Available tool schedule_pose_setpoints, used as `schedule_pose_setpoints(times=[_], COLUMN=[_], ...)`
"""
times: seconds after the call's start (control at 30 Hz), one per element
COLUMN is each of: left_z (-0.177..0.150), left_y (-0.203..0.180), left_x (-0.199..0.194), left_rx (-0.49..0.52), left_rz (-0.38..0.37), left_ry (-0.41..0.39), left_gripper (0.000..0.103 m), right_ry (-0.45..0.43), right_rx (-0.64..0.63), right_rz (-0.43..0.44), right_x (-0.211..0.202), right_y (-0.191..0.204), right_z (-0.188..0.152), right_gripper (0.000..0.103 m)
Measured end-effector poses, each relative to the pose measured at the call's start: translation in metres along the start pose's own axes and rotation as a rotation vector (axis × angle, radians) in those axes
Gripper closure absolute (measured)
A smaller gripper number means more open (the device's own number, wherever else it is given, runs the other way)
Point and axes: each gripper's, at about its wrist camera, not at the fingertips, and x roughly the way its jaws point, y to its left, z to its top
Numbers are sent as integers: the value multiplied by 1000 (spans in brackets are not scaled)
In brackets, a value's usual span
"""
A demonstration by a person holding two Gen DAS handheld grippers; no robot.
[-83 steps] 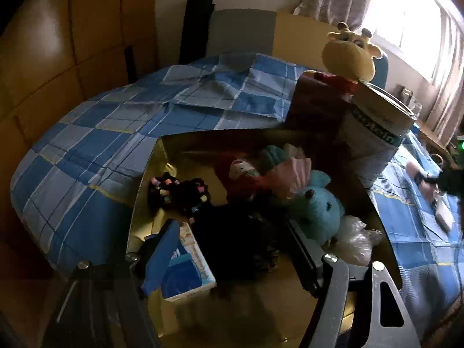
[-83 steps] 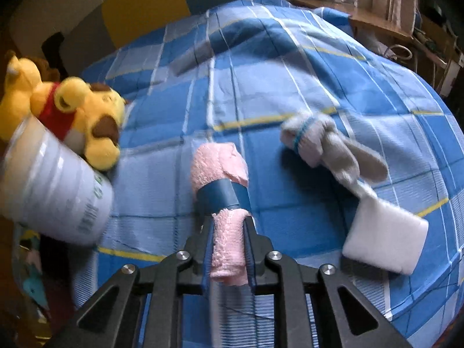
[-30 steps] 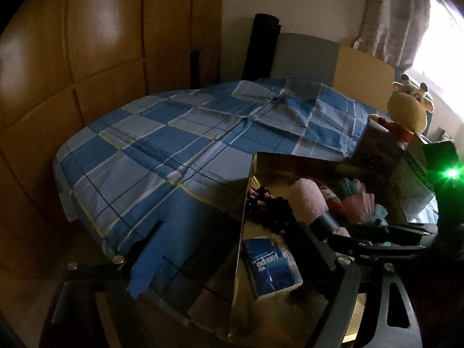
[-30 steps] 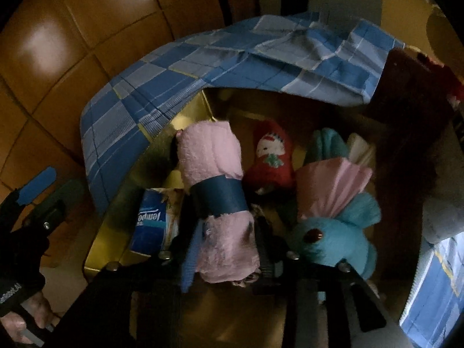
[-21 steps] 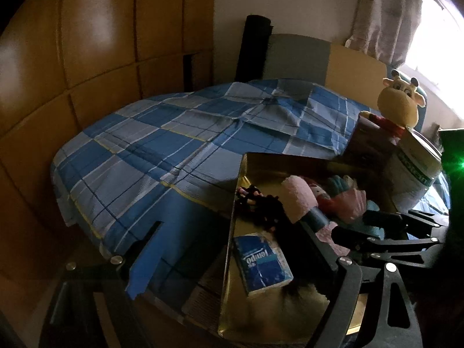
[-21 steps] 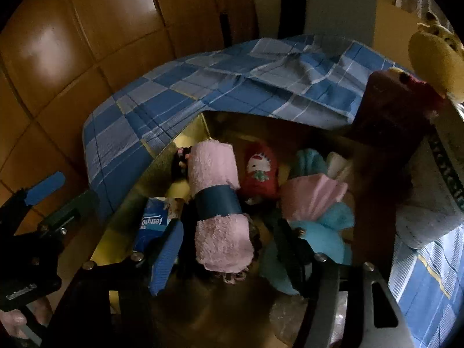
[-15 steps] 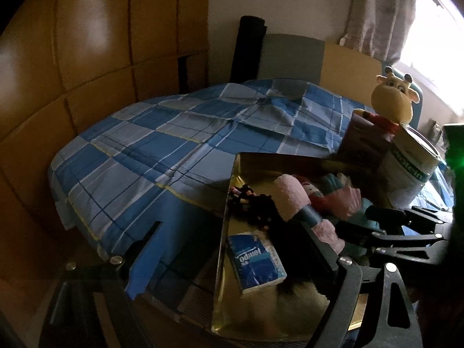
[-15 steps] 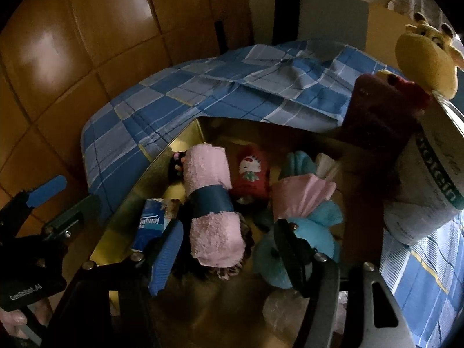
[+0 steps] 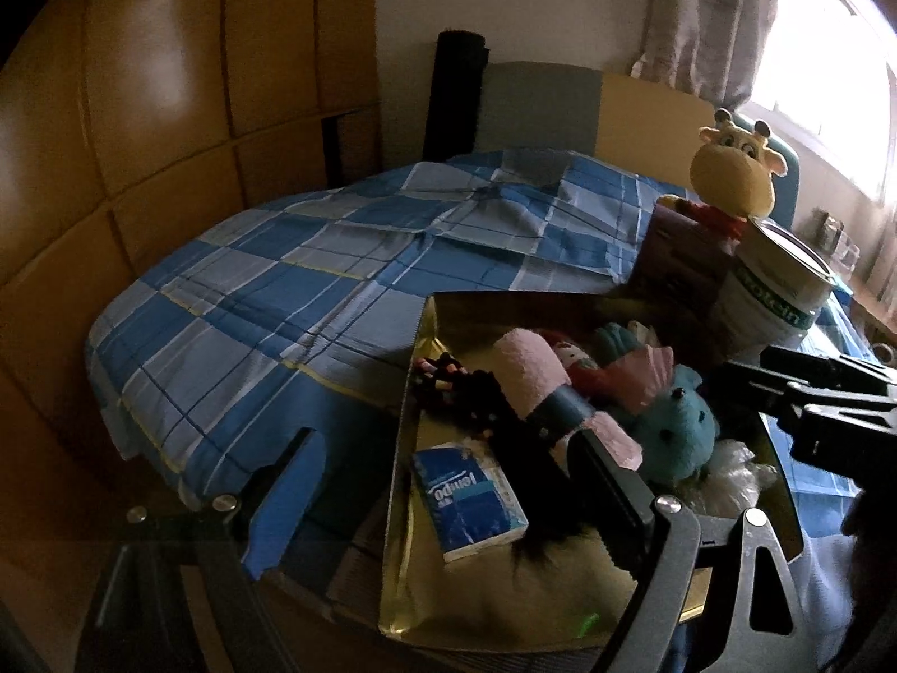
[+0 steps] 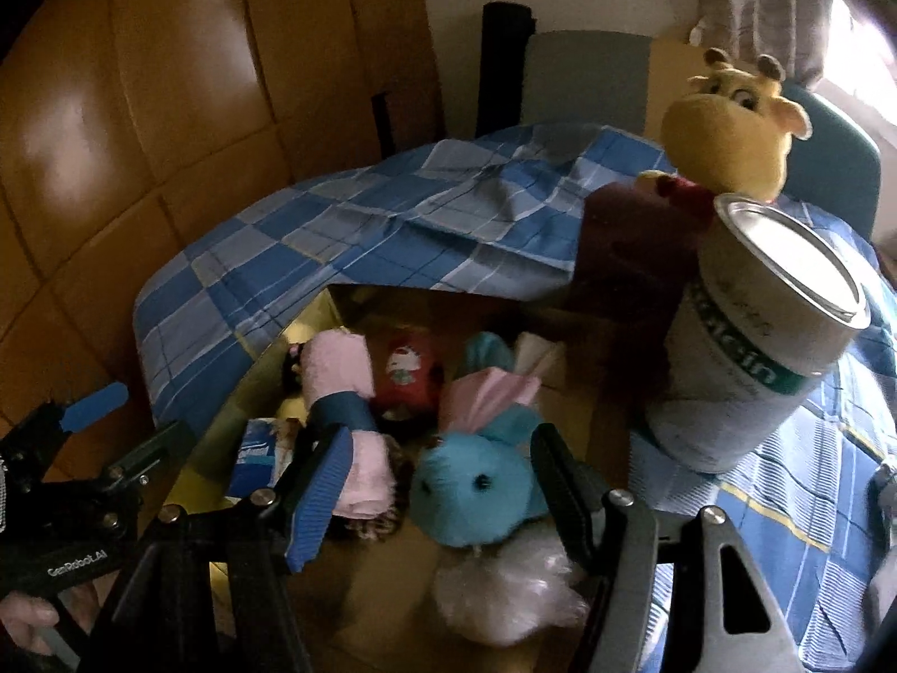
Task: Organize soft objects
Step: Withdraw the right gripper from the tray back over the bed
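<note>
Once gripped, pink towel roll (image 10: 347, 420) free.

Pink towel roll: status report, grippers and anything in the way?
Right gripper open, empty. Left gripper open, empty. Pink towel roll lies in the gold box beside the blue plush. Nothing in the way.

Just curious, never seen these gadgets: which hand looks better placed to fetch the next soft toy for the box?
The right, probably. The right gripper hangs open and empty above the box, the pink towel roll lying inside. The left gripper straddles the box's edge.
</note>
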Motion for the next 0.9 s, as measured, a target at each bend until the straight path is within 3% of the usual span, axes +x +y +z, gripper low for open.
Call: schedule_pose_setpoints(times=[0.43,0.9], left_z=[0,0], left_y=[-17,-46], left_x=[-5,-8], left_rx=[48,125], left_rz=[-17,-58], left_ry=[-11,-10], left_gripper=[14,14], right_ry=[-47,-69], right_rx=[53,176], right_rz=[-71,-282], right_x=[-24,-70], right_y=[-38,-143], right_z=[-9,-31], right_gripper=[36,36])
